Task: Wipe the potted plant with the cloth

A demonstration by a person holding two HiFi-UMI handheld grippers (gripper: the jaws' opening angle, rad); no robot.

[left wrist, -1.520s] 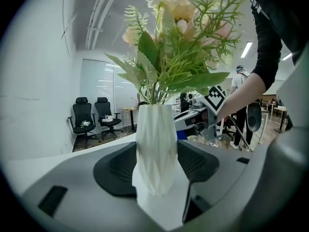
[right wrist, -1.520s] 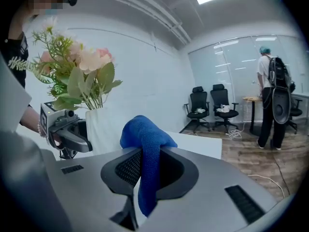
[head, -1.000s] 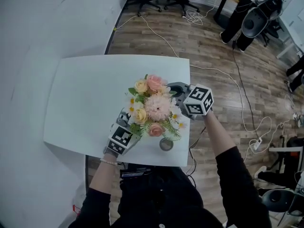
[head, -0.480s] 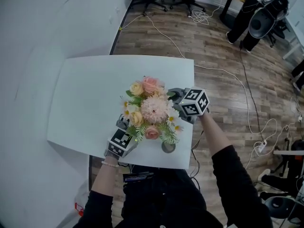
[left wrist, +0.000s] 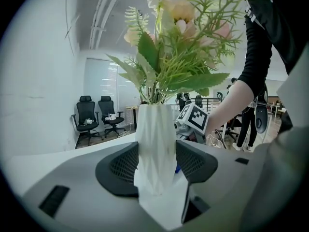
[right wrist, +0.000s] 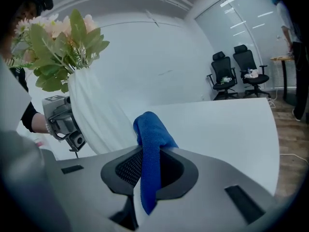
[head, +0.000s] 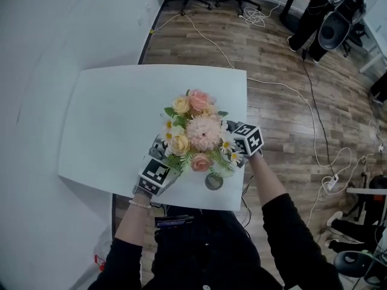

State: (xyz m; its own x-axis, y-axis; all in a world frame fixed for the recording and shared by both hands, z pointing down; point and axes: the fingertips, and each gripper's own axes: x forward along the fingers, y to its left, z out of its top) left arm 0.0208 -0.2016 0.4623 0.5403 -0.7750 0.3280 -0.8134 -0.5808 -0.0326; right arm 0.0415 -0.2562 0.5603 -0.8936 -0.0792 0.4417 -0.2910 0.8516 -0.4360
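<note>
White vase [left wrist: 155, 129]: ribbed and faceted, it stands upright on the table between the left gripper's jaws.
Flowers [head: 196, 135]: pink, peach and yellow blooms with small daisies and green leaves. They stand in the vase and hide it from the head view.
Left gripper [left wrist: 156, 164]: its jaws are closed onto the vase, one pad against each side, low on the body. The person's left hand holds it at the near left of the flowers.
Blue cloth [right wrist: 150, 129]: a folded strip pinched in the right gripper. Its rounded fold sticks out past the tips and a tail hangs down behind them.
Right gripper [right wrist: 149, 167]: its jaws are clamped together on the cloth. In the head view it sits at the right of the flowers, marker cube facing up, low beside the vase.
Cloth and vase: the blue fold is just beside the lower part of the vase, on the side away from the left gripper. Whether they touch cannot be told.
Table [head: 109, 119]: the top is white, and the vase stands near its front right part.
Grey round thing [head: 213, 182]: small, on the table by the front edge, just beside the leaves. What it is cannot be told.
Floor [head: 272, 71]: wood planks with white cables [head: 302, 107] trailing across.
Office chairs [left wrist: 86, 116]: two black ones stand well beyond the table.
</note>
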